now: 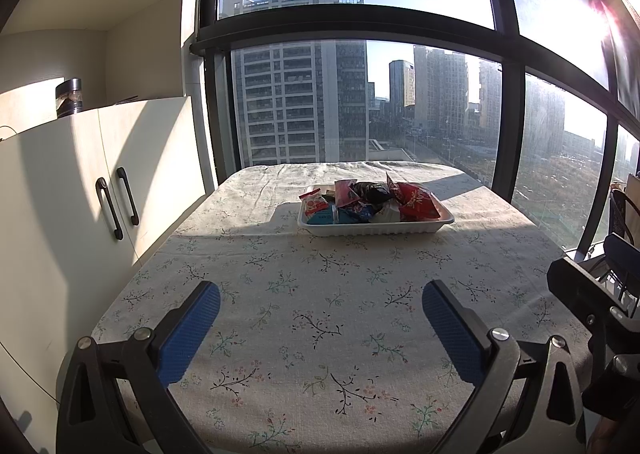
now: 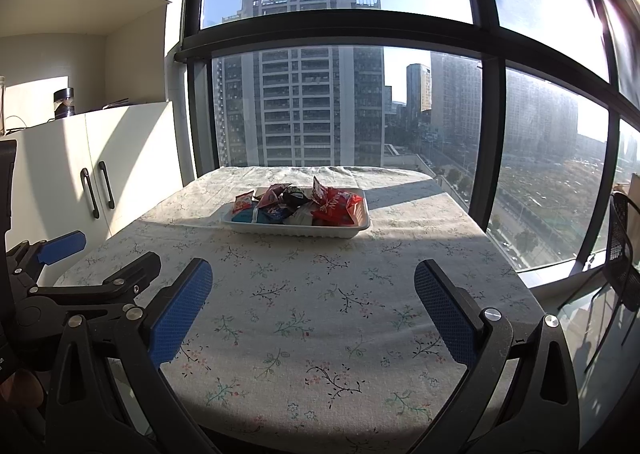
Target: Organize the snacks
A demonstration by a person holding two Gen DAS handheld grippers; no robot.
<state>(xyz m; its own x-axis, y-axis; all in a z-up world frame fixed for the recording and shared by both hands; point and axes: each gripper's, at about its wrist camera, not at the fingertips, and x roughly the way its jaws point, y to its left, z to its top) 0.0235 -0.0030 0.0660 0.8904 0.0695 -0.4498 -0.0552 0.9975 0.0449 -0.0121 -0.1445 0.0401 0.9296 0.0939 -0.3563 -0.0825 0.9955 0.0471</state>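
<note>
Over the near end of the desk (image 1: 320,314), seen from my left wrist, my left tongs (image 1: 320,294) hang with their blue pads spread wide apart and nothing between them. A cloth printed with small flower sprigs covers the desk, the front part in shade and a strip of sunlight across the far end. A white tray (image 1: 436,228) sits toward that far end, a little right of centre, heaped with snack packets (image 1: 416,202) — red, dark and blue wrappers piled loosely inside its rim. Behind it a tall window (image 1: 360,34) with dark frames looks out on apartment towers and clear sky. To the left stands a pale cabinet (image 1: 72,194) with two black handles, and a dark jar (image 1: 69,97) rests on its top. My right tongs (image 1: 592,294) show at the right edge.

From my right wrist, the right tongs (image 2: 312,278) are likewise spread open and empty above the cloth. The tray (image 2: 240,223) lies well ahead, left of centre, its packets (image 2: 336,206) catching the sun. The left tongs (image 2: 108,258) reach in from the left — jaws apart. A black mesh chair (image 2: 624,254) stands at the far right beside the glass.
</note>
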